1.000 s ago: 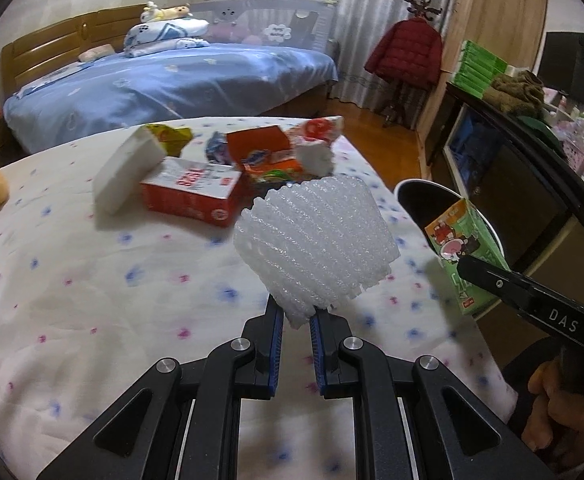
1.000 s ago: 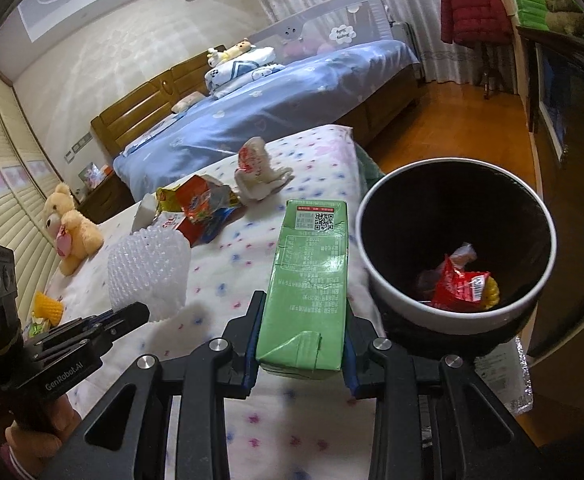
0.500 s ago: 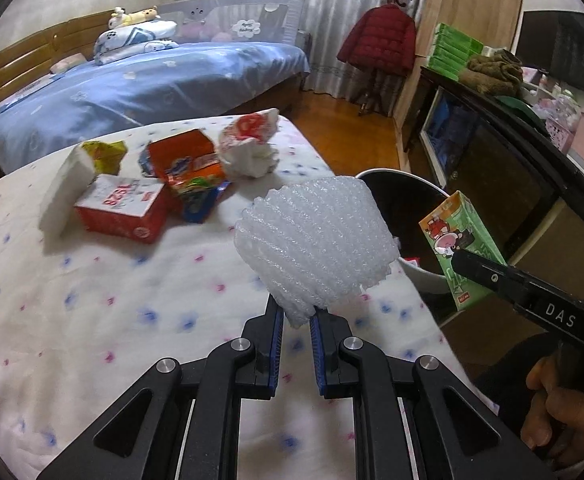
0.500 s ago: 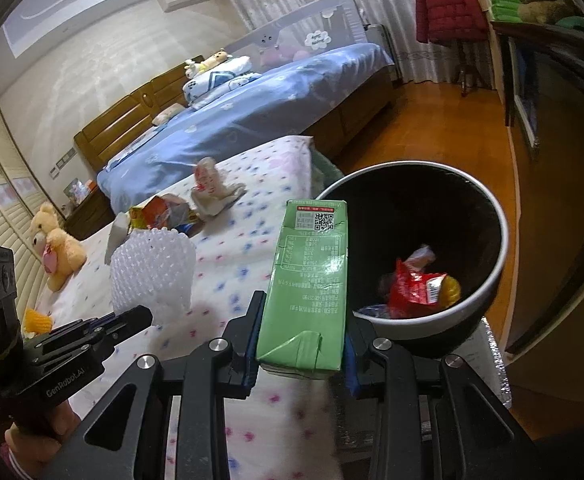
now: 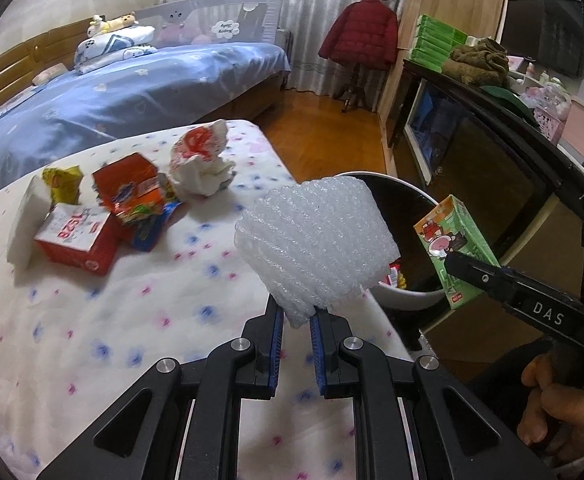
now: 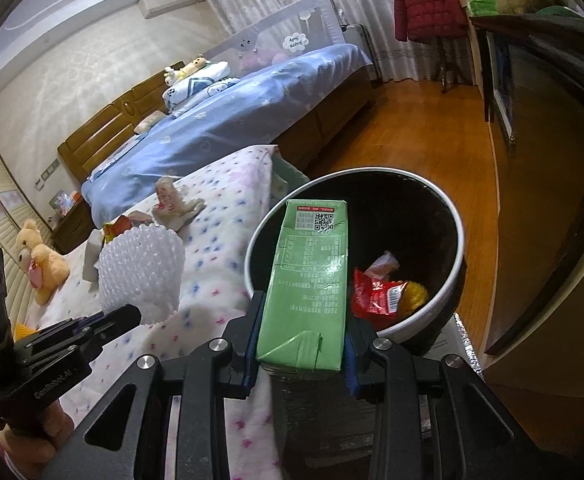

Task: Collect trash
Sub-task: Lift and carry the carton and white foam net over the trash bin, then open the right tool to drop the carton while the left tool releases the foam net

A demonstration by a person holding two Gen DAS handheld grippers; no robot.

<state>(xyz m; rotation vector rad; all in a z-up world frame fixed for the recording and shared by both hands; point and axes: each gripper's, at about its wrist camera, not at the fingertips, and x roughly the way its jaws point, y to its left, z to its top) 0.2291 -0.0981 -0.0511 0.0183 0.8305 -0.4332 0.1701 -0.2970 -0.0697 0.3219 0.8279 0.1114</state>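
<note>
My left gripper (image 5: 295, 320) is shut on a white foam fruit net (image 5: 316, 246), held above the bed's right edge beside the bin; the net also shows in the right wrist view (image 6: 140, 272). My right gripper (image 6: 302, 328) is shut on a green drink carton (image 6: 310, 284), held over the near rim of the black trash bin (image 6: 458, 240); the carton also shows in the left wrist view (image 5: 454, 248). The bin (image 5: 408, 300) holds a red wrapper (image 6: 376, 296) and other scraps.
More trash lies on the dotted bedsheet (image 5: 92, 320): a red box (image 5: 78, 240), an orange packet (image 5: 130, 186), a yellow wrapper (image 5: 62, 178), a crumpled white-red wrapper (image 5: 202, 160) and a white block (image 5: 24, 220). A dark cabinet (image 5: 492, 152) stands right of the bin.
Both grippers have moved right, toward the bin. The carton now hangs over the bin's near rim, and the foam net has come next to the bin.
</note>
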